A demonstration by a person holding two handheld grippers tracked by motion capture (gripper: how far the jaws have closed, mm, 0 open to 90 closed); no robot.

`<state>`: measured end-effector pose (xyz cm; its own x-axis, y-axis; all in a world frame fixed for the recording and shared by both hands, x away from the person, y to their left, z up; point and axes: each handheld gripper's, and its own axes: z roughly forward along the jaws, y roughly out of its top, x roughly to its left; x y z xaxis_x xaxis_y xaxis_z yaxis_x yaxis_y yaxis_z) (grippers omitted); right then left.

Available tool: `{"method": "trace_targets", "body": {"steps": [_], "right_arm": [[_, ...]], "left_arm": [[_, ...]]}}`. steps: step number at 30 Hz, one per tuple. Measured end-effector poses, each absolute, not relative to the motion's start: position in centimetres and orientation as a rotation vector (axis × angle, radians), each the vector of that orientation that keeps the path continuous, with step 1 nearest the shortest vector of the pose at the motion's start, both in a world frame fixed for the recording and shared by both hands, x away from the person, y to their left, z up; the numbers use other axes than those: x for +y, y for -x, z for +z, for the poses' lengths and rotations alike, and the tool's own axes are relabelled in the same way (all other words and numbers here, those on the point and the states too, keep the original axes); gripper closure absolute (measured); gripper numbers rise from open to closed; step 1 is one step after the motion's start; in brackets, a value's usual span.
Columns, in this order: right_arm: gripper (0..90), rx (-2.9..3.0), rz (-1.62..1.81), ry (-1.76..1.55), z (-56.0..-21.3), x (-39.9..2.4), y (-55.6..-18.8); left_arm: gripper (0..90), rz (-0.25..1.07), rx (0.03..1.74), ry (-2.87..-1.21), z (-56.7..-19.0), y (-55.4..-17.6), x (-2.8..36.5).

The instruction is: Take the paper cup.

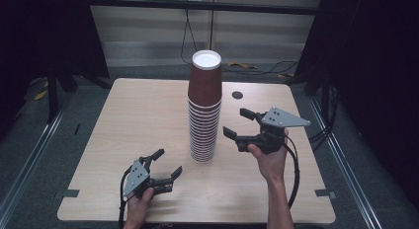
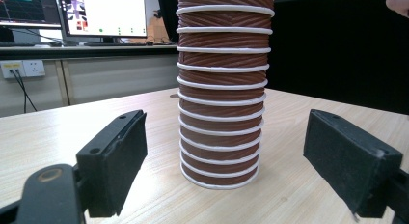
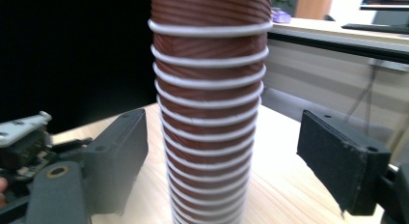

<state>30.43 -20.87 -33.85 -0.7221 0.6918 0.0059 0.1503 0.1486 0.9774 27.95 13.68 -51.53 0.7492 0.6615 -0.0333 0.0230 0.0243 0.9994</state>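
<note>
1. Biggest thing first: the pale wooden counter (image 1: 123, 140) fills the middle of the high view, dark curtains to either side.
2. Dead centre of that view stands the stack of brown paper cups (image 1: 204, 108), upside down, white rims ringed one above another, the top cup's white base facing up. It sits upright on the counter, free of both tools.
3. Right of the stack, mid-frame, the right tool (image 1: 236, 123) is held up off the counter, jaws spread wide and aimed at the stack's middle; nothing between the pads.
4. Lower left of the frame, the left tool (image 1: 168, 164) sits low by the counter's near edge, jaws also apart and empty, facing the stack's base from a little way off.
5. In the left gripper view the bottom rims (image 2: 220, 178) look crisp and evenly spaced.
6. My read on handling: light, thin-walled, ribbed for grip, yet easily crushed and tall enough to topple. I'd squeeze gently across one cup's wall just under a rim, steadying the lower stack with the other tool.
</note>
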Motion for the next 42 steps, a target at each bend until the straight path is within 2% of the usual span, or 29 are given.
{"method": "trace_targets", "body": {"steps": [25, 42], "right_arm": [[22.2, 1.997, 1.687, -0.67, -28.0, -19.5, -32.2], [14.0, 2.076, 1.648, -0.675, -24.5, -18.3, -34.5]], "left_arm": [[15.4, 0.534, 0.588, -1.476, -51.5, -27.9, 13.7], [15.4, 0.531, 0.588, -1.473, -51.5, -27.9, 13.6]]}}
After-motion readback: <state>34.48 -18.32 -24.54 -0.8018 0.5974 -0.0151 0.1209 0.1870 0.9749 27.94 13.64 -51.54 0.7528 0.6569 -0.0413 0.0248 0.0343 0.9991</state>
